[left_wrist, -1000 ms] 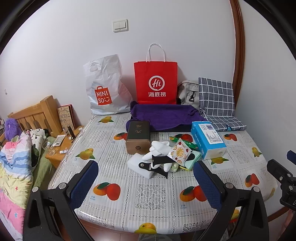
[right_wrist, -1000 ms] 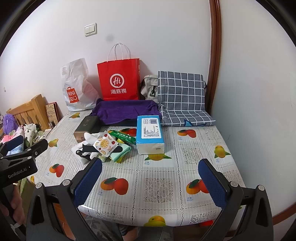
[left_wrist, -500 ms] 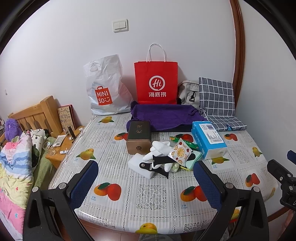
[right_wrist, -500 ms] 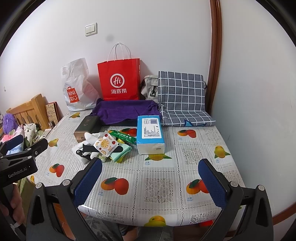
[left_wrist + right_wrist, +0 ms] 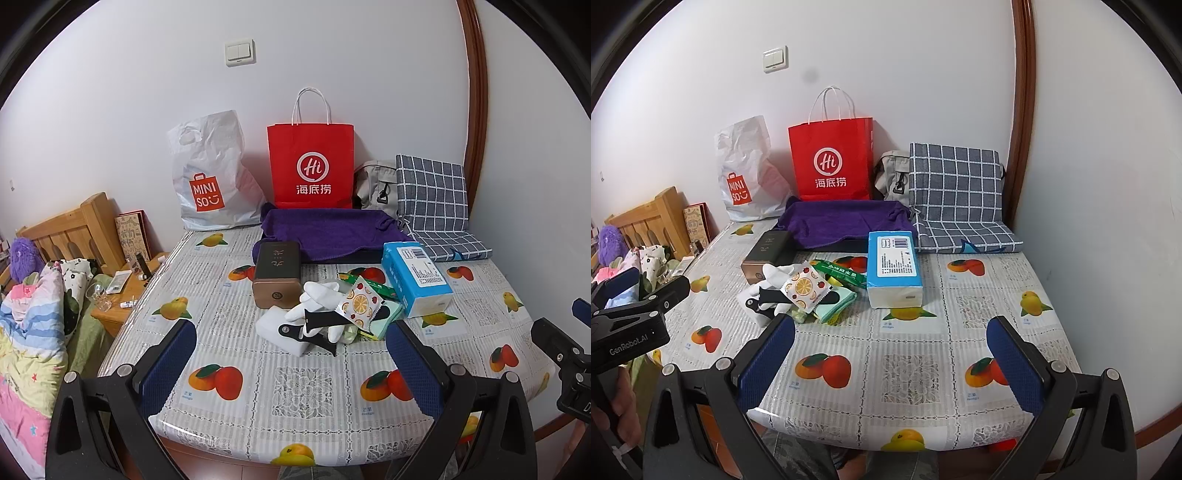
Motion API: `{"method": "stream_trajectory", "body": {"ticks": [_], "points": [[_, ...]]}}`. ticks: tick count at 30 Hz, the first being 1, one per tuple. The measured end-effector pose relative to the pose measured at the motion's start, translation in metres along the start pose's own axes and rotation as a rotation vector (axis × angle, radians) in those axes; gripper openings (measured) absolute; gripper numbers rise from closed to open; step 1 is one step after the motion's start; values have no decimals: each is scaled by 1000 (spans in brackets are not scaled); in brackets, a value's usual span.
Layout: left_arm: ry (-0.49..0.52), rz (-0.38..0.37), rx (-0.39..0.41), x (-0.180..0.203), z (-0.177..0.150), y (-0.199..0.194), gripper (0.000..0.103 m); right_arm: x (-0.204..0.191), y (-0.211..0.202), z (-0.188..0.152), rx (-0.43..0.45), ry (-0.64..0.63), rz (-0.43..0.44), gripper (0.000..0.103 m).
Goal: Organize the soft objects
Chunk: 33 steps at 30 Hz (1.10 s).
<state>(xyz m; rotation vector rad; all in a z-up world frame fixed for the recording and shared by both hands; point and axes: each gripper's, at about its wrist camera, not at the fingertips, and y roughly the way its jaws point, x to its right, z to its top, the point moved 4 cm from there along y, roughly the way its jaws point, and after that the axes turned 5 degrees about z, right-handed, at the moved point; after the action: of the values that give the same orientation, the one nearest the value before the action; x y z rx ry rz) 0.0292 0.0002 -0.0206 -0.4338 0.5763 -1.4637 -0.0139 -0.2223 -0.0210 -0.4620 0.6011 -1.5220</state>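
Note:
A small heap lies mid-table: white gloves [image 5: 318, 295] [image 5: 775, 274], a fruit-print packet [image 5: 359, 303] [image 5: 804, 287], a mint cloth [image 5: 388, 318] [image 5: 837, 303], a black strap [image 5: 314, 325] and a white sponge block [image 5: 282, 334]. A blue tissue pack [image 5: 415, 277] [image 5: 894, 266] lies to its right, a purple towel [image 5: 328, 230] [image 5: 842, 221] behind. My left gripper [image 5: 291, 363] hovers open above the table's near edge, short of the heap. My right gripper [image 5: 891, 358] is open too, over the near right part, holding nothing.
A brown tin box [image 5: 277, 273] stands left of the heap. At the wall are a white Miniso bag [image 5: 212, 177], a red paper bag [image 5: 310, 162], a grey bag [image 5: 376, 184] and a checked cushion [image 5: 432, 192]. A wooden bed [image 5: 66, 236] with bedding lies left of the table [image 5: 295, 387].

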Motion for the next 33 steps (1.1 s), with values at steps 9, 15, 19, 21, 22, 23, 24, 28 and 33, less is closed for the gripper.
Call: {"method": "stream_trajectory", "body": {"ticks": [9, 15, 19, 21, 22, 23, 24, 28, 33], "points": [[0, -1, 1, 0, 0, 0, 103, -1, 0, 0, -1, -1, 3, 102], [2, 0, 2, 0, 0, 0, 103, -2, 0, 0, -1, -1, 4, 102], [1, 0, 2, 0, 0, 0, 103, -4, -1, 0, 0, -6, 5, 102], [1, 0, 2, 1, 0, 0, 103, -4, -1, 0, 0, -5, 7, 102], [1, 1, 2, 1, 0, 0, 103, -4, -1, 0, 0, -6, 6, 102], [2, 1, 3, 1, 0, 0, 103, -4, -1, 0, 1, -7, 5, 102], [1, 0, 2, 1, 0, 0, 103, -4, -1, 0, 1, -7, 4, 102], [-1, -2, 3, -2, 1, -1, 103, -5, -2, 1, 4, -6, 7, 102], [-1, -1, 3, -2, 1, -1, 103, -5, -2, 1, 4, -6, 8, 102]]}}
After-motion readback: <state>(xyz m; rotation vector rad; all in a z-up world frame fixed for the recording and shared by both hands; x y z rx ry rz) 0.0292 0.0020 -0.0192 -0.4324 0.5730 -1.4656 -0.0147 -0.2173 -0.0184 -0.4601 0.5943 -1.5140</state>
